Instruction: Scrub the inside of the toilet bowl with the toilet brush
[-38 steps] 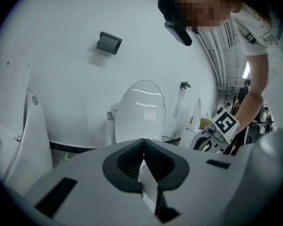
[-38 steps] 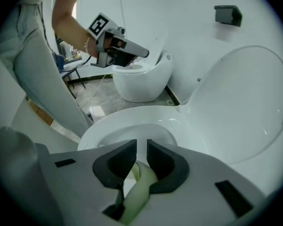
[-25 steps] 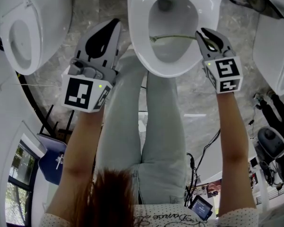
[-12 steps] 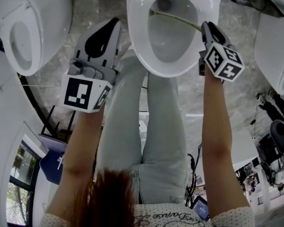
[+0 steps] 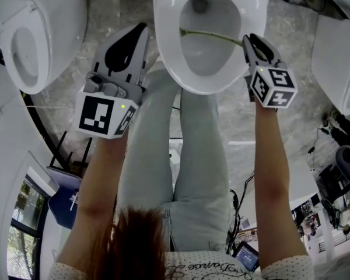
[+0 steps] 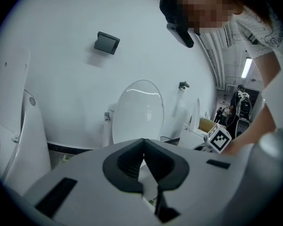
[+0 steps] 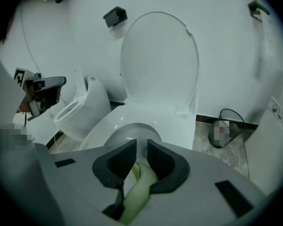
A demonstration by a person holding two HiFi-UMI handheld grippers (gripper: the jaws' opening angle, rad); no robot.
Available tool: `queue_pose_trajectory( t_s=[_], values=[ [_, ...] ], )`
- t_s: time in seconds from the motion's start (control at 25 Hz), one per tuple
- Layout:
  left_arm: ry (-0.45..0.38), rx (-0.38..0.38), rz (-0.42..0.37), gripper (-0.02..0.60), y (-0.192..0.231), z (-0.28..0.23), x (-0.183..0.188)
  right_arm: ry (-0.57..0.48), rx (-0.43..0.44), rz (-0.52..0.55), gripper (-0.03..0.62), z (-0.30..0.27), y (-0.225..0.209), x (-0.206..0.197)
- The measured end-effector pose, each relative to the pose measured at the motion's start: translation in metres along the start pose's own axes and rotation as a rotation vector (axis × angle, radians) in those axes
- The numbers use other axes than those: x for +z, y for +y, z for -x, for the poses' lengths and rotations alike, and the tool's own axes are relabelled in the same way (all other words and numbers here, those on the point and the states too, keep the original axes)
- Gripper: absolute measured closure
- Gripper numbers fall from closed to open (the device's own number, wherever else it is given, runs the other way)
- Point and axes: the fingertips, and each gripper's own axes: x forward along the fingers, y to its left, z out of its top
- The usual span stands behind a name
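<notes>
Pale-green thin plastic brush handle (image 5: pixel 213 35): light, whippy, likely slick. My right claw (image 5: pixel 252 39) pinches its end at the white ceramic toilet bowl (image 5: pixel 166 63) rim; left claw (image 5: pixel 141 31) closed, empty.

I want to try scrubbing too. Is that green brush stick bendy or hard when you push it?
Probably a bit bendy: the toilet brush handle is thin and looks slightly bowed across the toilet bowl. Likely light, since the right gripper holds it by the end alone.

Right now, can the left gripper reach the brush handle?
Probably yes. The left gripper is shut and empty beside the toilet bowl; the brush handle, held by the right gripper, crosses its opening with nothing between.
</notes>
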Motion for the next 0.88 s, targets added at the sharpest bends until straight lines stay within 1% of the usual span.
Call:
queue_pose_trajectory(
  t_s=[0.08,0.16,0.36,0.56,0.88],
  values=[
    [-0.005,-0.003,-0.007,0.578,-0.004,-0.001,0.004,0.025,0.011,0.063,0.511,0.01,0.003,-0.005],
    [-0.01,-0.006,-0.016,0.578,-0.007,0.0,0.009,0.041,0.004,0.1,0.511,0.02,0.004,-0.01],
    [-0.021,-0.009,-0.04,0.578,-0.016,0.003,0.025,0.026,-0.05,0.114,0.511,0.053,-0.01,-0.007],
    [-0.034,0.0,-0.052,0.578,-0.031,0.012,0.047,-0.012,-0.113,0.094,0.511,0.092,-0.028,0.006],
    [-0.057,0.026,-0.075,0.578,-0.051,0.034,0.097,-0.108,-0.168,-0.02,0.511,0.161,-0.04,0.034]
  ],
)
